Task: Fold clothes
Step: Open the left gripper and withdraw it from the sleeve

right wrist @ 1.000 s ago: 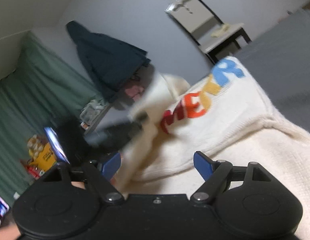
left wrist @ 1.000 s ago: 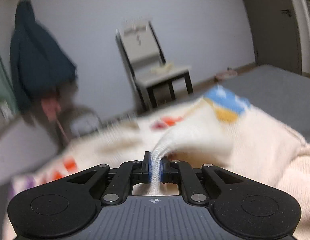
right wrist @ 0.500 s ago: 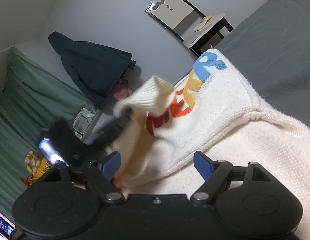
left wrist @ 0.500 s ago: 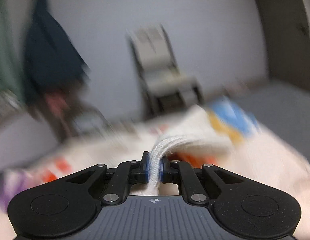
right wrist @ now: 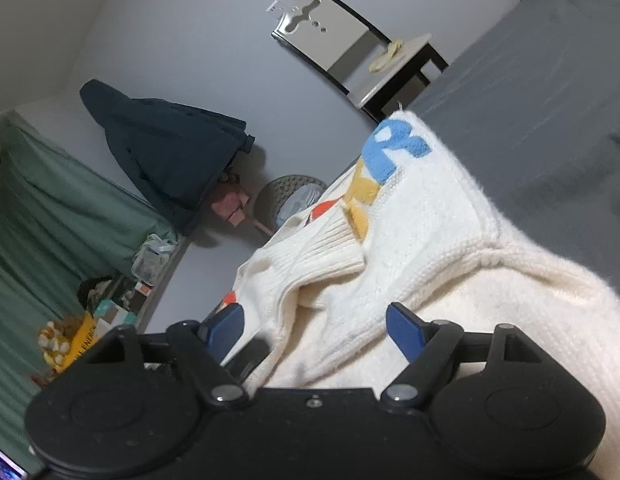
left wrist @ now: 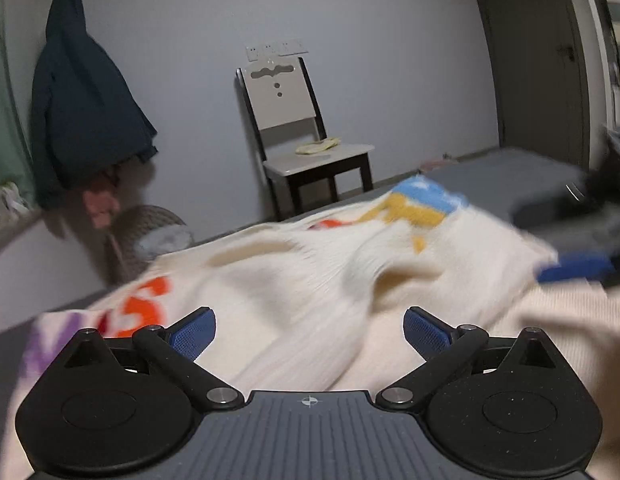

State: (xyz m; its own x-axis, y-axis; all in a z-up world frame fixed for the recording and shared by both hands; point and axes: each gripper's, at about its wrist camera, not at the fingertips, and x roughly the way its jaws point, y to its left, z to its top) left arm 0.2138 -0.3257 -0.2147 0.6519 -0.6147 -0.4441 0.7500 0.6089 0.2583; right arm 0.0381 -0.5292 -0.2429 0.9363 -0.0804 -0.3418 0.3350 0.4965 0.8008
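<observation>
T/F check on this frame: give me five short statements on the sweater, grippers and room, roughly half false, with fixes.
1. The cream sweater lies on a grey bed. True.
2. The left gripper clamps the ribbed cuff. False: its jaws are opening, pads off the knit.
3. A dark jacket hangs on the wall. True.
4. The chair seat is bare. False: a pale yellow item lies on it.
5. The right gripper is shut. False: jaws are closing but still apart, touching nothing.

Blurred sweater (left wrist: pixel 310 280), lettering partly folded under.
</observation>
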